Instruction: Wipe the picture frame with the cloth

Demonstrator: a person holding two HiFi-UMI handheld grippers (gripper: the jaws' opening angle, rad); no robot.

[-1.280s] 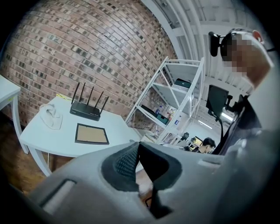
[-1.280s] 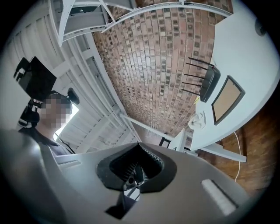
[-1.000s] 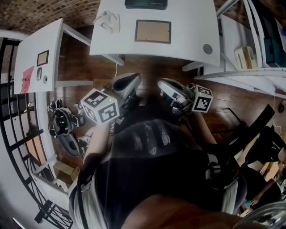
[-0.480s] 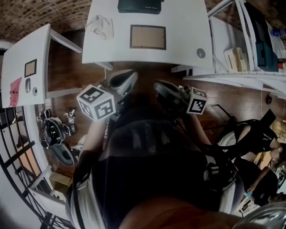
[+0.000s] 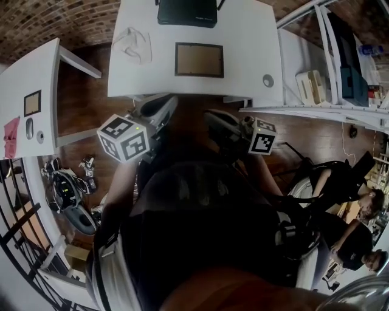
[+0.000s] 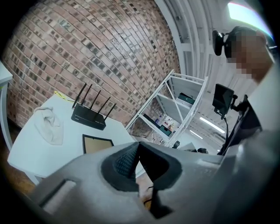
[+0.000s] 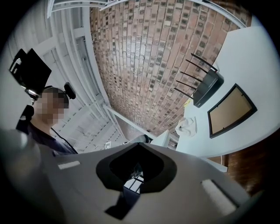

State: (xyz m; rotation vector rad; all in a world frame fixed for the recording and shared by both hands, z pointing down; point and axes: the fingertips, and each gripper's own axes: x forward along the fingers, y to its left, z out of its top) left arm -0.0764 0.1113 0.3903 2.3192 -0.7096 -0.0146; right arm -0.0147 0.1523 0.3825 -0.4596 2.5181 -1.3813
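A dark picture frame [image 5: 199,59] with a tan centre lies flat in the middle of the white table [image 5: 249,54]. The crumpled white cloth [image 5: 134,44] sits to its left, apart from it. Both grippers hang short of the table's near edge, over the wooden floor. My left gripper [image 5: 157,108] is shut and empty. My right gripper [image 5: 217,119] is also shut and empty. In the left gripper view the cloth [image 6: 49,124] and frame [image 6: 97,143] lie beyond the closed jaws. The right gripper view shows the frame [image 7: 231,109] and cloth [image 7: 187,127] off to the right.
A black router [image 5: 187,12] with antennas stands at the table's far edge, and a small round disc [image 5: 268,80] lies right of the frame. A second white table [image 5: 30,103] is at the left, white shelving [image 5: 322,79] at the right. Seated people [image 5: 355,209] are at lower right.
Both grippers have moved forward toward the table, staying shut. The table, frame and cloth now sit closer and lower in the head view.
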